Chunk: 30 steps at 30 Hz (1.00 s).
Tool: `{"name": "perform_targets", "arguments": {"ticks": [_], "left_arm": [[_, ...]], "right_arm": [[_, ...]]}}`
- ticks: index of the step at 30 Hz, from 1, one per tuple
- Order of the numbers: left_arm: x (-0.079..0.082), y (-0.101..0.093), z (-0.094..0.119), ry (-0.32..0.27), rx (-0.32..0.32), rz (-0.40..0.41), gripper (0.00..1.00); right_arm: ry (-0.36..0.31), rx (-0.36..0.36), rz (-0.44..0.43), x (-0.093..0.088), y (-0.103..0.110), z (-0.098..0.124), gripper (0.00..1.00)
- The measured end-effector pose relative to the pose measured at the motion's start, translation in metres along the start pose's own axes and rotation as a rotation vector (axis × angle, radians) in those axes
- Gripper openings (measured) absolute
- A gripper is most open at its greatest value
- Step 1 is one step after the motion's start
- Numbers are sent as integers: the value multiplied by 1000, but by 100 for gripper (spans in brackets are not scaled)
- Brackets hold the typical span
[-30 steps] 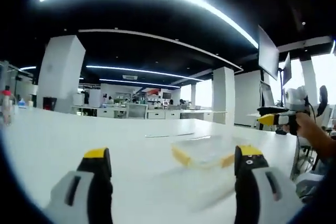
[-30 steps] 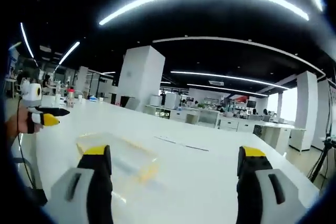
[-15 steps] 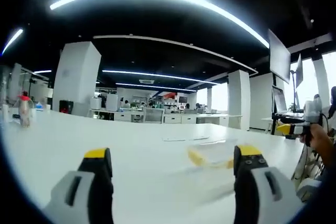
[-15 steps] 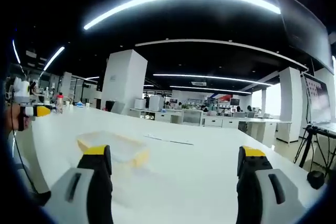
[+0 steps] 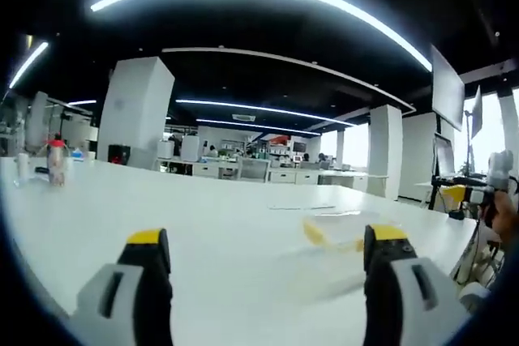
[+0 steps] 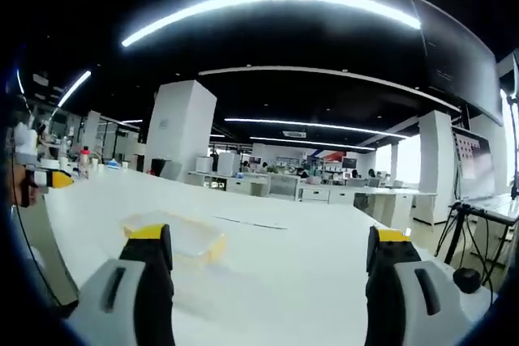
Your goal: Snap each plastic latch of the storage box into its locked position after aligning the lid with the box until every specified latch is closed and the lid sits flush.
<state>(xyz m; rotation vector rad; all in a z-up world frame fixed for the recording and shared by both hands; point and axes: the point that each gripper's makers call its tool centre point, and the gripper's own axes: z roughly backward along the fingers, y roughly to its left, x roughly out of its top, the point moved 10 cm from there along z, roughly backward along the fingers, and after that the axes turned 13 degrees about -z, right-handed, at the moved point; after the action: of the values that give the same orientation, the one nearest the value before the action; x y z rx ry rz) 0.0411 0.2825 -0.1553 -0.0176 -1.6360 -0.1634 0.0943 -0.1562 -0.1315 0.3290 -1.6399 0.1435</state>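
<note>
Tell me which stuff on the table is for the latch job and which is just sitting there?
For the job:
box, clear with yellow latches, lying on the white table
left gripper, open, holding nothing
right gripper, open, holding nothing

Just sitting there:
bottle with a red cap, at the table's far side
monitor up high

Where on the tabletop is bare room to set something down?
The white table lies bare between the bottle at its far left and the clear storage box, and also right of the box in the right gripper view. Nothing looks crowded.
</note>
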Motion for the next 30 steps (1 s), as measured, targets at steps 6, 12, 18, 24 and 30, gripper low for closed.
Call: {"name": "perform_targets", "arguments": {"ticks": [6,12,18,24,30], "left_arm": [[14,-9,1,-21,-7,-25,99],[19,-10,-2,-28,6,-43,99],[12,-12,-4,-15,-16,-35,99],[6,-13,-5,3,-43,-58,99],[3,-10,-2,8,-40,-56,99]], "right_arm": [[-4,-13,15,8,-3,2,100],[38,-19,-50,-2,-12,-4,100],[38,-44,-56,-7,-11,0,100],[54,-32,-47,-12,-5,-3,99],[72,-17,-36,-16,2,-2,99]]}}
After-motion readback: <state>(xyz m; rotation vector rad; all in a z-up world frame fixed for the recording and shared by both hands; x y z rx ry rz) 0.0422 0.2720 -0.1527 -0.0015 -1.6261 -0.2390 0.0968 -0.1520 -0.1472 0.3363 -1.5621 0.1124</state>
